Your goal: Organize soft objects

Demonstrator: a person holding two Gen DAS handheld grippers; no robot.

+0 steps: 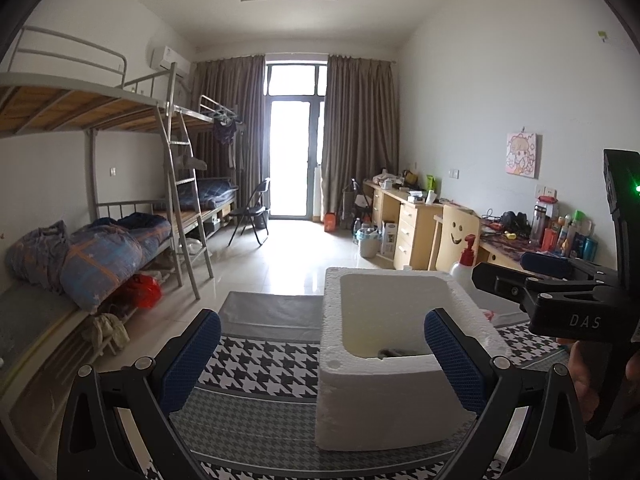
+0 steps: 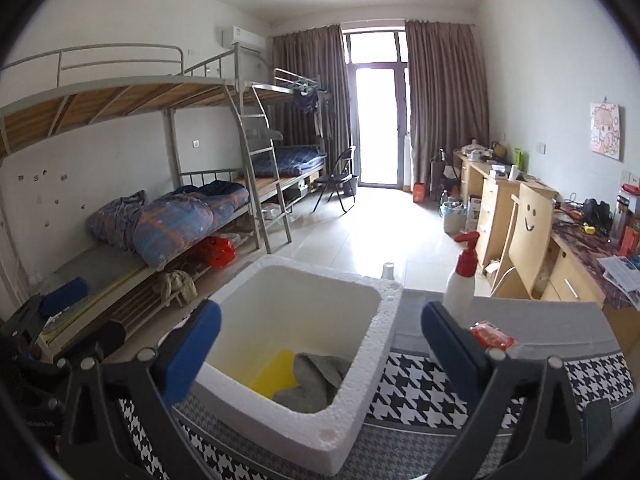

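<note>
A white foam box [image 1: 384, 396] stands on a houndstooth cloth [image 1: 256, 364]; it also shows in the right wrist view [image 2: 352, 404]. Inside it lie a grey cloth [image 2: 314, 382] and a yellow cloth [image 2: 276, 374]; only a grey corner [image 1: 394, 353] shows in the left wrist view. My left gripper [image 1: 322, 354] is open and empty in front of the box. My right gripper [image 2: 320, 344] is open and empty above the box's near rim; it also shows at the right of the left wrist view [image 1: 532, 276].
A white spray bottle with a red pump [image 2: 462, 276] and a red packet [image 2: 492, 336] sit on the table right of the box. Bunk beds with a blue quilt [image 2: 168, 220] line the left wall. Desks and a smiley chair [image 2: 528, 220] stand at the right.
</note>
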